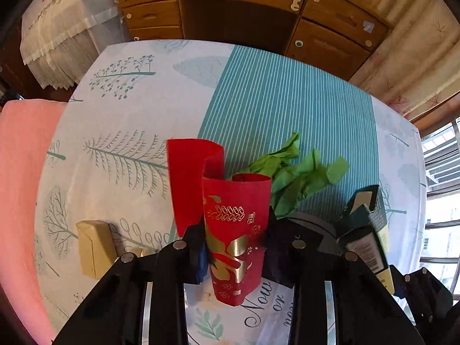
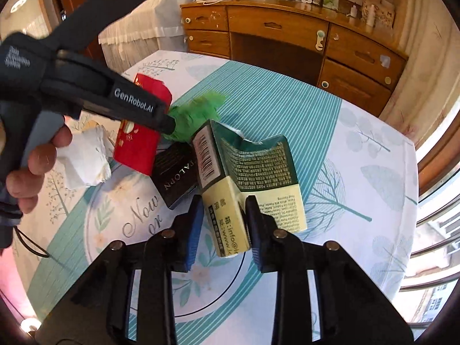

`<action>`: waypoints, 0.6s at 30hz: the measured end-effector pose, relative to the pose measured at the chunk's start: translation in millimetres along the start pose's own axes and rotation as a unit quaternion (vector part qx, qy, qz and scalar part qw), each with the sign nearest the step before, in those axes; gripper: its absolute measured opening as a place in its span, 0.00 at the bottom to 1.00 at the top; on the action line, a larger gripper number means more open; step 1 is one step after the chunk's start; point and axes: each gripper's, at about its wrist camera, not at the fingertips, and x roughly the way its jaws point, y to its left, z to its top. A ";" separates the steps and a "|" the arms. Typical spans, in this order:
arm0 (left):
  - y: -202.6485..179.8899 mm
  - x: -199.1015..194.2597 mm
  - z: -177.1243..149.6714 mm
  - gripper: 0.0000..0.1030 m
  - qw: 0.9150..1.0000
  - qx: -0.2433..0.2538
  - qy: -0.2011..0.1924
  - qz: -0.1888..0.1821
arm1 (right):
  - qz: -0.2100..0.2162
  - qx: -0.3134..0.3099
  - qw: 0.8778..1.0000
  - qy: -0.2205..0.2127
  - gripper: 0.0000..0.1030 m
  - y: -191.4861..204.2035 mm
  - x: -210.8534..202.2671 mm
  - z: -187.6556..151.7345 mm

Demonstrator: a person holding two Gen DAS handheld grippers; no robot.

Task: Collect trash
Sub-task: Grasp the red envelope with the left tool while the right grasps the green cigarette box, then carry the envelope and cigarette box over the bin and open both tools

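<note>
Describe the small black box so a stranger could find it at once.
On the leaf-print tablecloth, look among the trash near the middle. The black box lies between the red envelope and the green-and-cream carton, the only black item, with pale lettering along its side.

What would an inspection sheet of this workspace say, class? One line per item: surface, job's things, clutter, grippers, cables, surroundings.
Surface: table under a leaf-print cloth with a teal striped band.
Job's things: red envelope, green-and-yellow carton, green paper, black box, white tissue.
Clutter: tan box near the table edge.
Grippers: left gripper shut on the red envelope; right gripper shut on the carton.
Cables: white charger cable on the dresser.
Surroundings: wooden dresser, window at right.
</note>
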 end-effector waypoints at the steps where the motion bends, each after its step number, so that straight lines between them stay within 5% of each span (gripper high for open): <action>1: -0.7 -3.6 -2.7 0.28 1.000 0.002 -0.005 -0.002 | 0.003 0.005 1.000 -0.001 0.21 -0.3 -3.2 -0.4; 18: -8.1 -123.9 -95.1 0.25 0.991 0.077 -0.068 -0.085 | 0.034 0.093 0.995 -0.033 0.20 25.3 -89.9 -27.4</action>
